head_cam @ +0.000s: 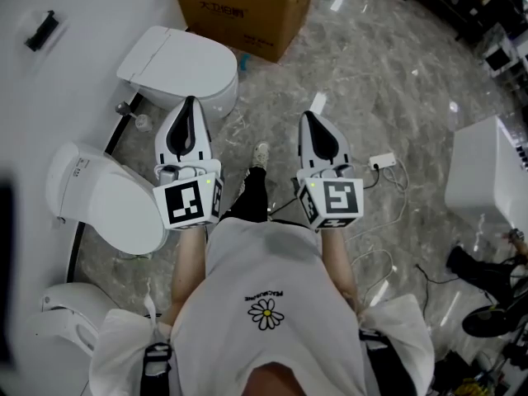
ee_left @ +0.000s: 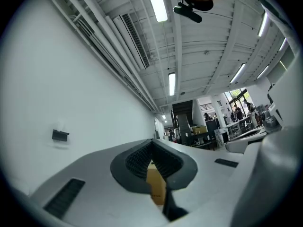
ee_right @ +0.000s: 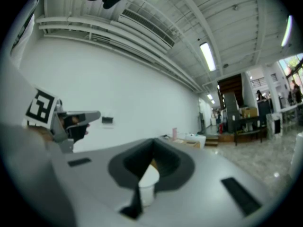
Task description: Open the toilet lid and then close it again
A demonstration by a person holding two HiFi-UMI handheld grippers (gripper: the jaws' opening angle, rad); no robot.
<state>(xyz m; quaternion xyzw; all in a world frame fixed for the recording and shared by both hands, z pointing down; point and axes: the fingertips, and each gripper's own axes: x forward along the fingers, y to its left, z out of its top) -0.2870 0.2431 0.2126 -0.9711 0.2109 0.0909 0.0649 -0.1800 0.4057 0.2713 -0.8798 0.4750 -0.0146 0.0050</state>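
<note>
Three white toilets stand along the left wall, all with lids down. One toilet (head_cam: 180,66) is ahead, just beyond my left gripper (head_cam: 191,101). A second toilet (head_cam: 111,200) sits to the left of that gripper, and a third (head_cam: 66,324) is at the lower left. Both grippers are held in the air at waist height, side by side, pointing forward and touching nothing. The left gripper (ee_left: 152,144) is shut and empty. My right gripper (head_cam: 309,115) is also shut, with nothing between its jaws (ee_right: 152,144). In the right gripper view, a white toilet (ee_right: 147,183) shows beyond the closed tips.
A cardboard box (head_cam: 247,7) stands on the marble floor behind the far toilet. A white cabinet (head_cam: 487,176) is at the right. A power strip (head_cam: 382,161) and loose cables (head_cam: 388,238) lie on the floor to the right of my legs. The person's shoe (head_cam: 261,153) is between the grippers.
</note>
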